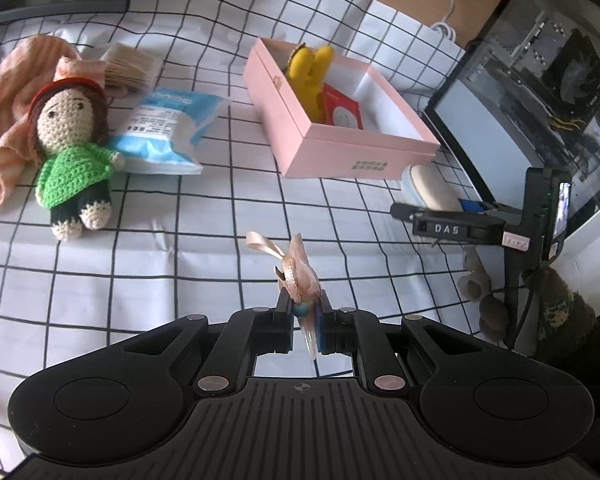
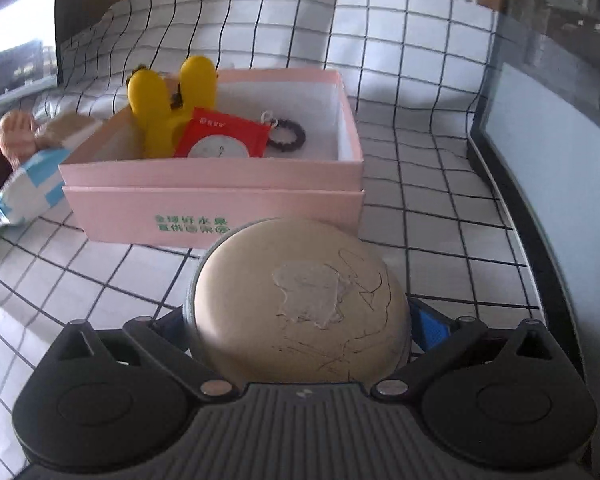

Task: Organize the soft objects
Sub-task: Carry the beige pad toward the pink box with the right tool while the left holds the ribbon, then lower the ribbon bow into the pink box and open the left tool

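Observation:
My left gripper [image 1: 305, 312] is shut on a pink ribbon bow [image 1: 296, 268] and holds it above the checked cloth. An open pink box [image 1: 332, 152] stands ahead right; it holds a yellow plush toy [image 1: 310, 70] and a red packet [image 1: 342, 112]. My right gripper [image 2: 300, 312] is shut on a round beige case [image 2: 300, 300], just in front of the pink box [image 2: 216, 196], which also holds a dark hair ring [image 2: 286, 135]. The right gripper with the case shows in the left wrist view [image 1: 428, 190] beside the box.
A crochet doll in green [image 1: 74, 160] lies at the left on an orange striped towel [image 1: 4, 120]. A blue-white pouch [image 1: 168, 132] and a tan pack [image 1: 126, 66] lie near it. A computer case [image 1: 540, 92] stands at the right.

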Demonstrator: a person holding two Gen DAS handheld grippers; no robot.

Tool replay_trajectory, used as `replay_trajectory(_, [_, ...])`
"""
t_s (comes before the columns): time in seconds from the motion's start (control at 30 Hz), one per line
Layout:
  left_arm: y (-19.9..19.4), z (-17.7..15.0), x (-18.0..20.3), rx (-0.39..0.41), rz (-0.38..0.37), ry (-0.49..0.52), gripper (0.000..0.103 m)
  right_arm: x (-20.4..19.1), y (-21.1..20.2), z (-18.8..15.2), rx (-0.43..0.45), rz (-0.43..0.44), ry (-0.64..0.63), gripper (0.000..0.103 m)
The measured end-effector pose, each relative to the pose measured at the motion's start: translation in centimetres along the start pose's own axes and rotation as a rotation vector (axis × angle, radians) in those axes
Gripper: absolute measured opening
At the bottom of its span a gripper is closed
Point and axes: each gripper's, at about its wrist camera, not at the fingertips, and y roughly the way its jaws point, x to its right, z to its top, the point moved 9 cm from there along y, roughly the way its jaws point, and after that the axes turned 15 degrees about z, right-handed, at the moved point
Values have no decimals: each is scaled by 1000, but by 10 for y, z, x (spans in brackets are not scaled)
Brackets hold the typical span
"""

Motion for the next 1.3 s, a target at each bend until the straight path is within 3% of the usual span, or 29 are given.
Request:
replay_trajectory(0.13, [2,0,8,-4,-14,25,13,-7,-28,7,98,-19,-42,103])
replay_trajectory(0.33, [3,18,45,9,-111,130,13,-33,-78,4,128,-19,-142,103])
replay_trajectory(0.47, [-9,83,78,146,-169,230,13,-44,-111,-8,136,-31,-177,103])
replay_trajectory(0.6, [-7,163,106,293,-184,252,16,-43,-130,-15,144,-36,-181,103])
replay_trajectory(0.63, [5,172,114,287,-179,268,20,-42,-132,-17,148,-41,-177,103])
replay_trajectory(0.7, [43,182,118,225,-98,291,20,-40,-135,-17,155,-56,-163,103])
replay_trajectory(0.8, [84,179,110,184,3,271,21,-37,-137,-19,163,-73,-148,103])
replay_trajectory(0.93, [92,162,89,133,-42,154,21,-35,-136,-21,156,-94,-150,103])
replay_trajectory(1.07, [66,132,64,109,-71,109,21,-34,-129,-5,164,-98,-163,103])
replay_trajectory(1.17, [49,104,44,73,-98,40,21,-39,-124,35,224,-73,-197,103])
replay_trajectory(1.3, [35,71,16,46,-96,-53,21,-57,-103,119,359,-82,-256,103])
